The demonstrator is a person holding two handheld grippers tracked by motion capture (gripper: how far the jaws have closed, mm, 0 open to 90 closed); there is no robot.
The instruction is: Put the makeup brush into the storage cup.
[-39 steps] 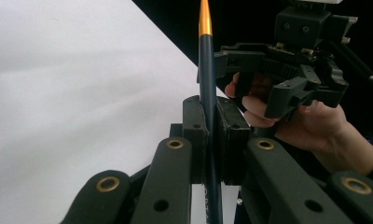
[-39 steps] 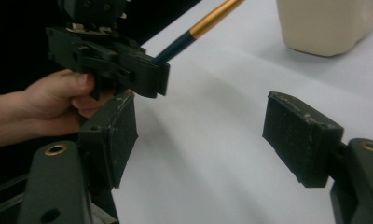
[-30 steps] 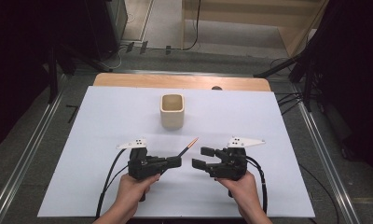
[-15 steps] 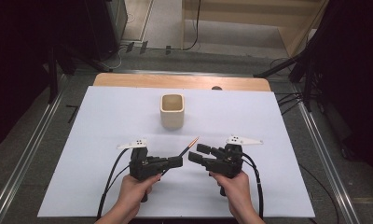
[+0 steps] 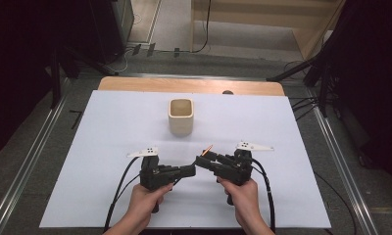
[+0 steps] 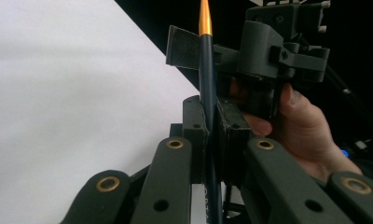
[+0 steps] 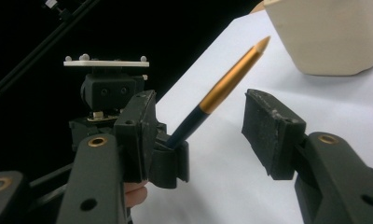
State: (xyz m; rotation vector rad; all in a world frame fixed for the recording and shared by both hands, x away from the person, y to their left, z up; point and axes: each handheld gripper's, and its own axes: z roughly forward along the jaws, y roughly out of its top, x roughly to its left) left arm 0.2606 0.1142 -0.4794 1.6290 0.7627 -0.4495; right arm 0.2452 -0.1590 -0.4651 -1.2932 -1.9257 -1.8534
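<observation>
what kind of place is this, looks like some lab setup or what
Probably a lab or recording workspace: a white-covered table ringed by dark stands and floor cables, with a person working a cabled hand-held gripper in each hand over a pen and a cup.

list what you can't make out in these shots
- Lower end of the pen: left gripper view, hidden between the left tool's shut jaws.
- Print on the pen barrel: left gripper view, too small.
- Inside of the cup: high view, too shadowed; right gripper view, top cut off.
- Right tool: open around the pen; contact unclear.
</observation>
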